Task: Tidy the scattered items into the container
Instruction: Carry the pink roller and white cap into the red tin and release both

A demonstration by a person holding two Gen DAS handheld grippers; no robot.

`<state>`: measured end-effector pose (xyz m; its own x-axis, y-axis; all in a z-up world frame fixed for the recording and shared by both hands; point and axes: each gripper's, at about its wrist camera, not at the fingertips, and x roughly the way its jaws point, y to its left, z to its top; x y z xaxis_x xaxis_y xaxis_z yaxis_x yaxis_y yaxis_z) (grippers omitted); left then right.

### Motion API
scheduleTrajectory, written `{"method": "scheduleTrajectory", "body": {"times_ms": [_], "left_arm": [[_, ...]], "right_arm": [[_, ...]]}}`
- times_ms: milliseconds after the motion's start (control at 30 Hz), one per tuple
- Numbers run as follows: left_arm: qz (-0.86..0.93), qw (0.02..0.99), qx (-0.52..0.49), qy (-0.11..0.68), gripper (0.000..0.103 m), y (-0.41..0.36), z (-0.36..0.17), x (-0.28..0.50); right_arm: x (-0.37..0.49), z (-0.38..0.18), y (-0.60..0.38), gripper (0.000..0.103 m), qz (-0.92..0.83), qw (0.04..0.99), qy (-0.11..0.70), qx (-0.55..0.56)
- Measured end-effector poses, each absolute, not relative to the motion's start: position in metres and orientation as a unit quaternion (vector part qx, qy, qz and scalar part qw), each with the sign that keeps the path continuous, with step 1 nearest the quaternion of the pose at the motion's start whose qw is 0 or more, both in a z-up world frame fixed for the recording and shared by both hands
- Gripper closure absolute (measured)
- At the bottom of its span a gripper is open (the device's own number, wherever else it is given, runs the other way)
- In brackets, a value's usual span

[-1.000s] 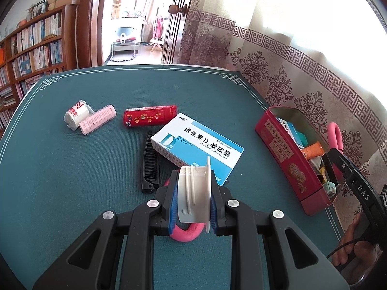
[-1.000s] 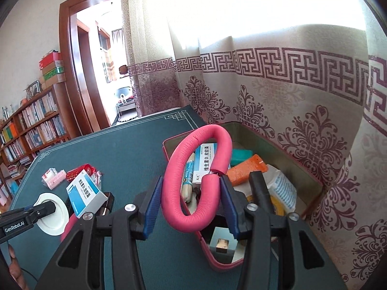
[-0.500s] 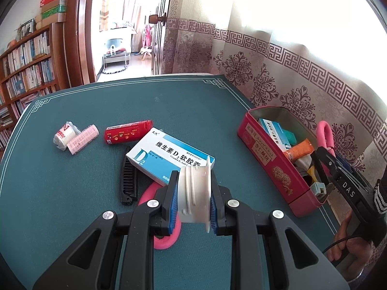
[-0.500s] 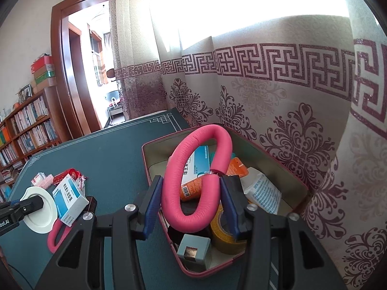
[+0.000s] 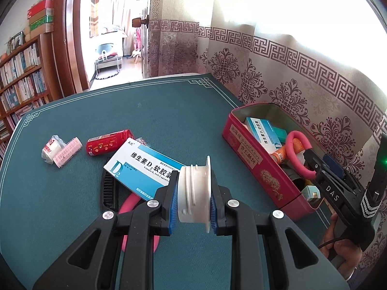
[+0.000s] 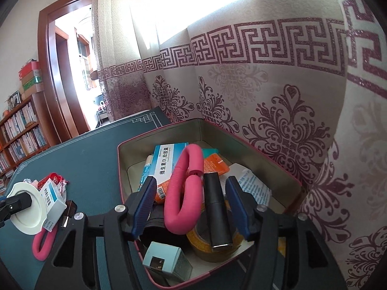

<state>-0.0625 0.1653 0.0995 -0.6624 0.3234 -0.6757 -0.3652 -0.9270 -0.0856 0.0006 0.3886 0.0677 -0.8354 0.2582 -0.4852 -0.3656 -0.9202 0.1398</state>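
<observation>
Two grippers are at work. A white spool (image 5: pixel 194 193) is clamped between the fingers of the left gripper (image 5: pixel 193 199), held above the table near its right edge and short of the red tin (image 5: pixel 256 162). The right gripper (image 6: pixel 191 205) is poised over the tin with its jaws spread apart; a pink foam loop (image 6: pixel 185 189) lies between them, apparently released among the contents. Boxes, a tape roll (image 6: pixel 212 244) and a black tube (image 6: pixel 216 207) are already inside, so the task is judged well advanced. A vitamin box (image 5: pixel 142 166), black comb (image 5: pixel 107 191), second pink loop (image 5: pixel 131 201), red packet (image 5: pixel 110 142), pink roller (image 5: pixel 67 151) and wrapped white roll (image 5: pixel 50 148) are left on the table (image 5: pixel 169 111). The tin is crowded, and the right gripper is placed over the opening the spool needs.
</observation>
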Motion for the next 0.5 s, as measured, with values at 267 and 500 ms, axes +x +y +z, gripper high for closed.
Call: {"method": "scheduleTrajectory", "body": {"times_ms": [267, 500], "left_arm": [[0.907, 0.216, -0.358, 0.041, 0.080, 0.204, 0.110, -0.071], [0.898, 0.248, -0.359, 0.048, 0.080, 0.247, 0.115, -0.082]], "right_arm": [[0.015, 0.067, 0.394, 0.031, 0.954, 0.191, 0.122, -0.195], [0.023, 0.068, 0.395, 0.024, 0.955, 0.205, 0.123, -0.174]]}}
